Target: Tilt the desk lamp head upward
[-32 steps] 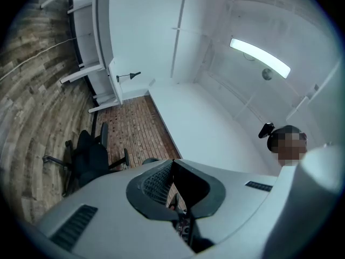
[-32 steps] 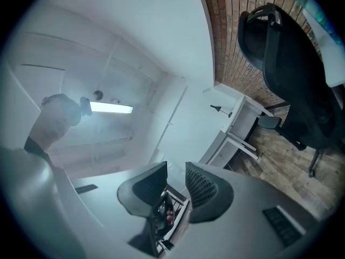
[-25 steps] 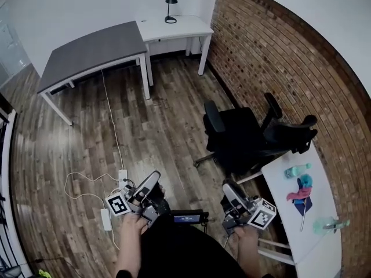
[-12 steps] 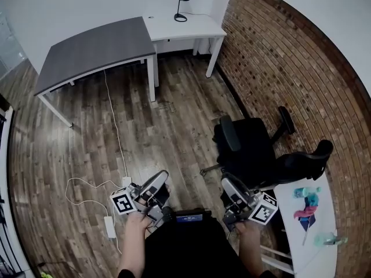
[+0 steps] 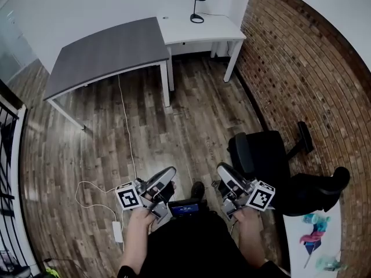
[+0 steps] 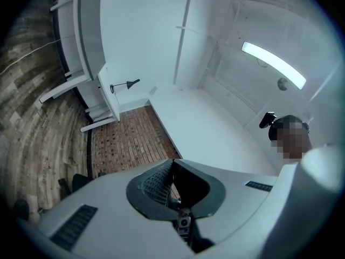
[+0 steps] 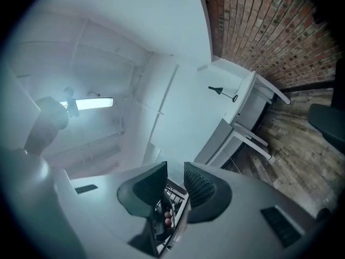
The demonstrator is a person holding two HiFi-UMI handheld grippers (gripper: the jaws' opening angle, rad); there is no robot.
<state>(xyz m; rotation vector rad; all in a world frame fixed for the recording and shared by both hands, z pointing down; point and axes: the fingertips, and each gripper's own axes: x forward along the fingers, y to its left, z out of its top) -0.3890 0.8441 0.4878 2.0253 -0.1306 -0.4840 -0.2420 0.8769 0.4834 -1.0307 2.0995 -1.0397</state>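
The black desk lamp (image 5: pixel 198 2) stands on a white desk (image 5: pixel 217 32) in the far corner, its cone head pointing down. In the left gripper view the lamp (image 6: pixel 125 84) is small and distant. It is just as far off in the right gripper view, where the lamp (image 7: pixel 222 92) shows beside the brick wall. Both grippers are held low, close to the person's body and far from the lamp. My left gripper (image 5: pixel 166 177) has its tips (image 6: pixel 172 162) together with nothing held. My right gripper (image 5: pixel 222 174) is open (image 7: pixel 176 166) and empty.
A grey table (image 5: pixel 110 54) adjoins the white desk. A black office chair (image 5: pixel 264 158) stands at the right by the brick wall (image 5: pixel 301 62). A white cable (image 5: pixel 124 132) runs across the wood floor to a power strip (image 5: pixel 117 231). A white table (image 5: pixel 316 239) carries coloured items.
The person has walked forward with both grippers. The desks and lamp have shifted right in view, and the chair has slid to the lower right. Neither gripper's jaws have changed.
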